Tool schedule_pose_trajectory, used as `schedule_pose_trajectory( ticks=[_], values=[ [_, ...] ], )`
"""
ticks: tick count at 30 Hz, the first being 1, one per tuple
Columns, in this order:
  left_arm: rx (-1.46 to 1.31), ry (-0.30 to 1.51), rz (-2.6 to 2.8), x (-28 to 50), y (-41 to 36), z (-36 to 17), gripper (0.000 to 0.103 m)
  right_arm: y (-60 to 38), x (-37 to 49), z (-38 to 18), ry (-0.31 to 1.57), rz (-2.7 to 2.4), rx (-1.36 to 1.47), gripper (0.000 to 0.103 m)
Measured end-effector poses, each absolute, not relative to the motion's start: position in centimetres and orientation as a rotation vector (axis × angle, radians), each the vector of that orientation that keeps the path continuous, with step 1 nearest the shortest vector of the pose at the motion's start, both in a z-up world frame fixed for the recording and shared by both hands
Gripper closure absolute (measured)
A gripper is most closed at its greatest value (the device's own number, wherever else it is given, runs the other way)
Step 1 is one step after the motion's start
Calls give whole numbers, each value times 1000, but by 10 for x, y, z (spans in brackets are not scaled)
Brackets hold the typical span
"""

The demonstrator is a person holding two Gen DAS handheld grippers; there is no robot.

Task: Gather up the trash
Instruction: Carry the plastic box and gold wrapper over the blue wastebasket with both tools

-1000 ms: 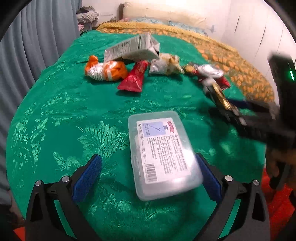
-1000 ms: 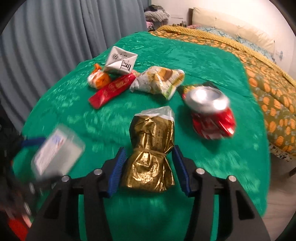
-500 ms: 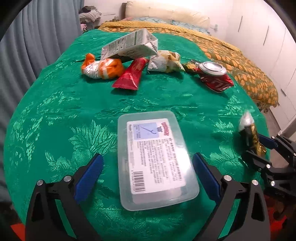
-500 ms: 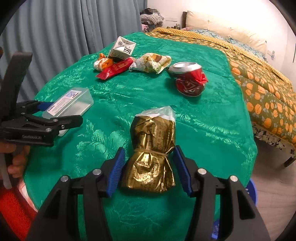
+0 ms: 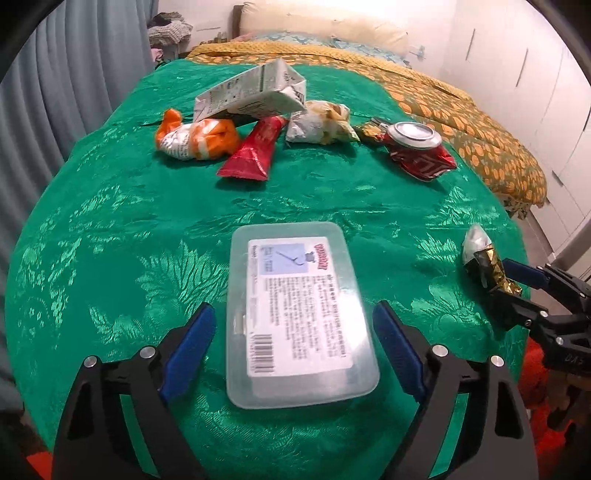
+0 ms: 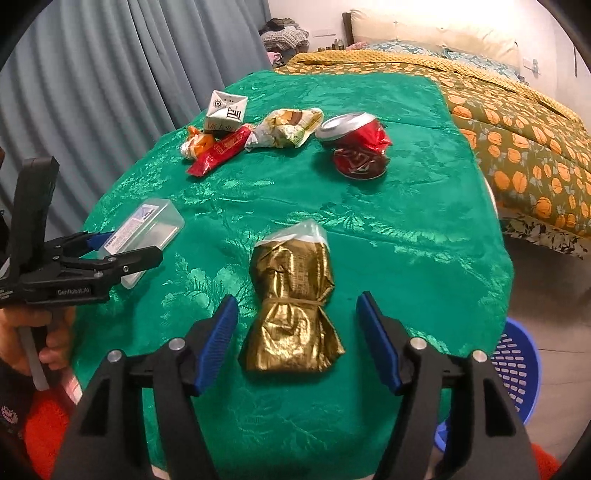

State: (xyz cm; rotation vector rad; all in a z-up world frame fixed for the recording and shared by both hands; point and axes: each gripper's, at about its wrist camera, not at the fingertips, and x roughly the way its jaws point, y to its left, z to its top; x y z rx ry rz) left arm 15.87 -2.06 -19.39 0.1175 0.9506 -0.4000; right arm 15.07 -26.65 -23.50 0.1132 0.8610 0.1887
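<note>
You get warm indoor light from above, bright enough to blow out the white wall (image 5: 436, 33) and pillows (image 6: 436, 33) at the far end. The glossy green cloth (image 5: 332, 192) throws patchy sheen, and the can top (image 5: 413, 134) glints. Shadows are short and soft. Both fisheye views bend hard toward black rounded corners; the centres stay sharp, with no motion blur.

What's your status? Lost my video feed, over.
Left gripper closing around clear plastic box, pads not touching. Right gripper opening, gold wrapper loose between jaws. Nothing in the way.
</note>
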Motion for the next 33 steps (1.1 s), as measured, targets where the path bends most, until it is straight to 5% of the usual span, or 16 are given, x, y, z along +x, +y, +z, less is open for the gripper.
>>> schedule_pose_trajectory(
  ticks=[2, 4, 7, 11, 33],
  values=[
    [117, 945, -394, 159, -20, -193, 17, -263, 153, -237, 872, 186, 95, 39],
    [105, 942, -390, 160, -16, -193, 18, -262, 154, -238, 880, 187, 86, 55],
    [100, 941, -388, 161, -14, -192, 26, -264, 153, -237, 881, 196, 105, 58],
    [92, 939, -407, 160, -14, -191, 39, -266, 149, -234, 872, 197, 111, 58],
    [94, 875, -473, 145, -28, -180, 40, -275, 137, -220, 806, 211, 155, 58]
  ],
)
